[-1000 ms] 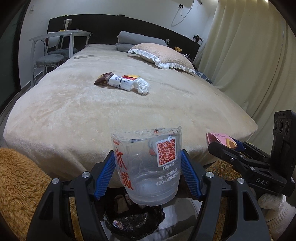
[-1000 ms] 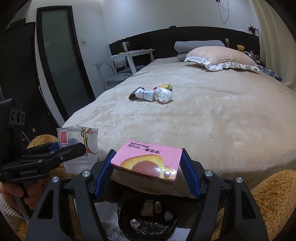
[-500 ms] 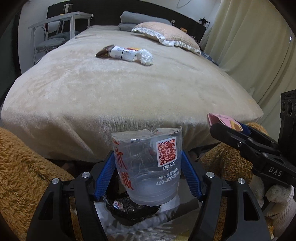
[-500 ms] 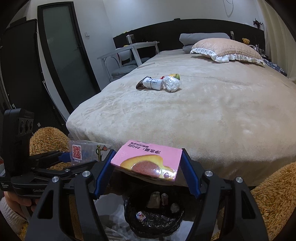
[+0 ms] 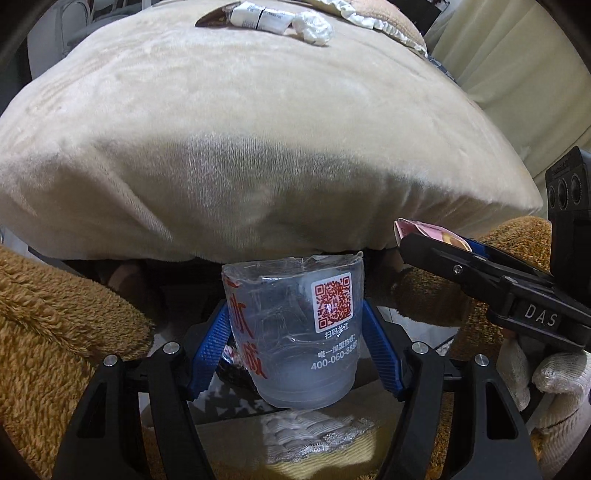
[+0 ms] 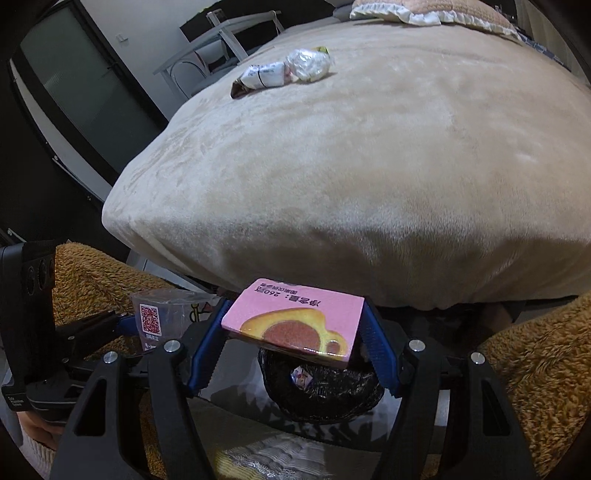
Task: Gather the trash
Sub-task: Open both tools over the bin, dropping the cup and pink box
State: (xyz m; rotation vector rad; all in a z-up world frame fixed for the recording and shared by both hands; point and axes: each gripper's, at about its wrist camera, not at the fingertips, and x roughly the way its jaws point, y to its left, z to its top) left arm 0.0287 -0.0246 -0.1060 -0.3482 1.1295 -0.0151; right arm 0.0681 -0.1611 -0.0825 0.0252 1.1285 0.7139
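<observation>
A beige bed (image 6: 351, 166) fills the upper frame, wrappers (image 6: 284, 72) lying near its top edge. Lower centre, a black-lined bin (image 6: 325, 391) sits below the right gripper (image 6: 295, 332), clamped on a pink box (image 6: 291, 321). In the other view's lower centre, the left gripper (image 5: 295, 343) is clamped on a clear plastic cup (image 5: 295, 332)

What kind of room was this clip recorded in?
Almost certainly a bedroom. A large bed under a beige plush blanket fills both views, a frilled pillow lies at its head, and curtains hang along one side. A black-lined trash bin stands on the floor at the foot.
</observation>
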